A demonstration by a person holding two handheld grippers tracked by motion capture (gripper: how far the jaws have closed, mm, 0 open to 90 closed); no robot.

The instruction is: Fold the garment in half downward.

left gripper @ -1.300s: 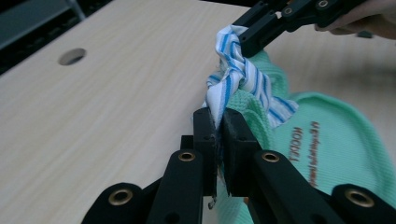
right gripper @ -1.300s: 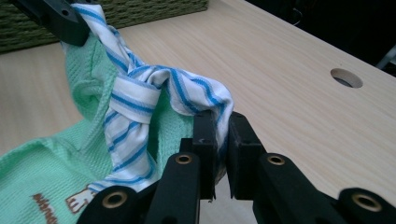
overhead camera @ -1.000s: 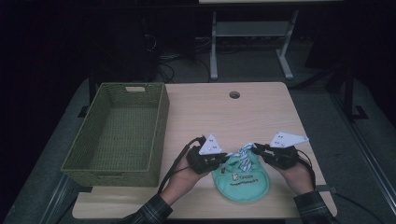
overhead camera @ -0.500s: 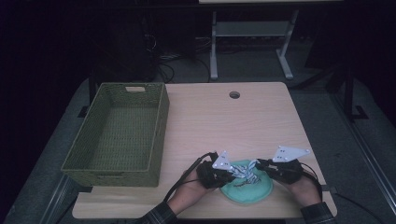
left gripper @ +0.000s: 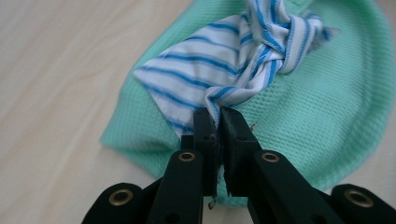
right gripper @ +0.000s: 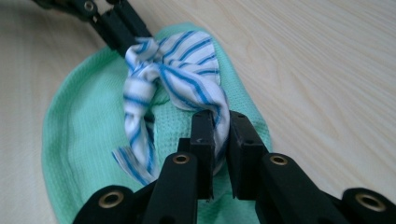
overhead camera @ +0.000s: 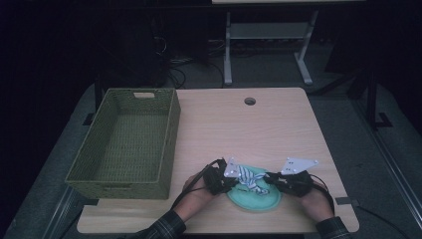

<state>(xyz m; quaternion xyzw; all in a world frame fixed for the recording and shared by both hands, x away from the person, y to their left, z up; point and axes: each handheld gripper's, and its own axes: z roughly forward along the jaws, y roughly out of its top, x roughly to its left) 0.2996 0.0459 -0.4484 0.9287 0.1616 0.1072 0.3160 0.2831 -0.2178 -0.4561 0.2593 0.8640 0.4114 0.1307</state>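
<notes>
Two large things frame the work: the table (overhead camera: pixel 278 129) and the green basket (overhead camera: pixel 124 144) at its left. On the near edge lies a mint cloth (overhead camera: pixel 259 196), bearing a striped cloth (left gripper: pixel 243 60) whose long axis runs between the hands. The left gripper (left gripper: pixel 217 116) and right gripper (right gripper: pixel 219 119) each pinch one end, equally near.

Wooden table (overhead camera: pixel 278 129): wicker basket (overhead camera: pixel 127 142), green cloth (overhead camera: pixel 259 199).
</notes>
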